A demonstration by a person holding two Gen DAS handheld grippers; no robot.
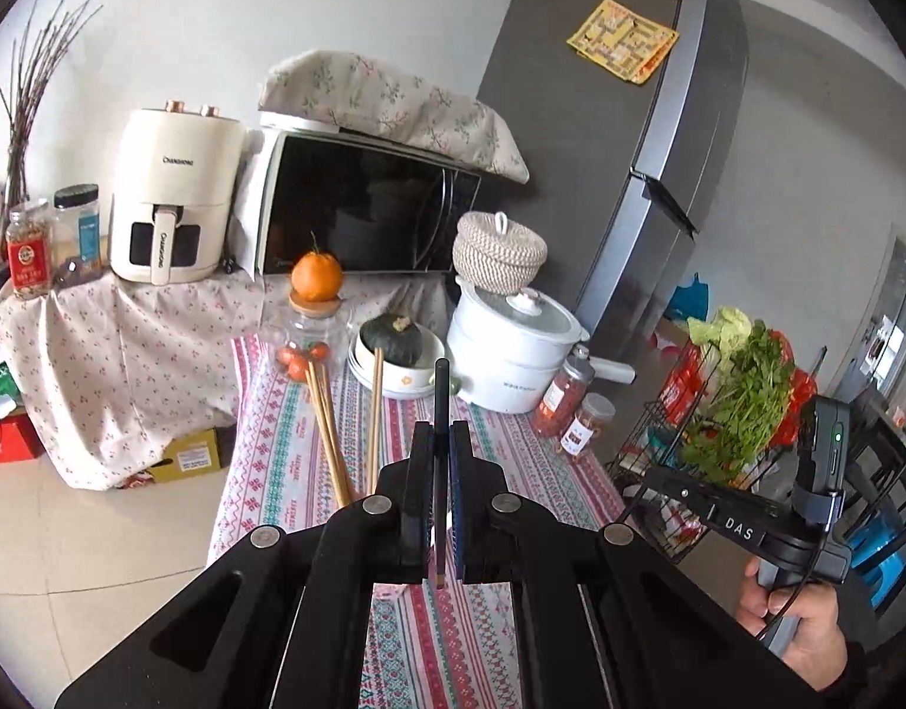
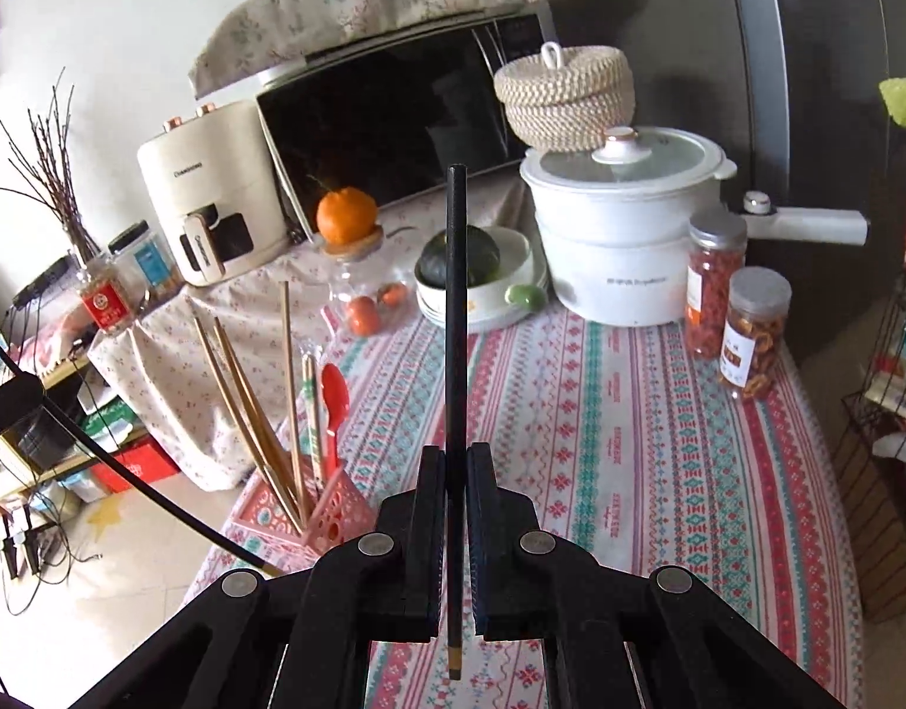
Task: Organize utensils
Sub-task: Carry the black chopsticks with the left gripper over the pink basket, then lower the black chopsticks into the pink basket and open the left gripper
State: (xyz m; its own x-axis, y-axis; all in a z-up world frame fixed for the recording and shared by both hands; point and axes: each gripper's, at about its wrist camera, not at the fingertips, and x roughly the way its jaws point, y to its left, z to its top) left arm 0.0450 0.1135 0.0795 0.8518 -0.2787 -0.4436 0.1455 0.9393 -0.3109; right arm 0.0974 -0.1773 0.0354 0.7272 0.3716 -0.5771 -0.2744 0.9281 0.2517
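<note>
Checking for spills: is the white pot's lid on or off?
On. The glass lid sits flat on the white pot, knob up, rim covered all round.

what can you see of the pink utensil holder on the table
The pink utensil holder is a plastic basket-like caddy with round holes in its wall, standing upright near the table's left edge on the striped patterned tablecloth. Its base is hidden behind the right gripper. Several wooden chopsticks lean out of it at different angles, beside a red spoon and a wrapped pair of chopsticks. Neither gripper touches it.
</note>
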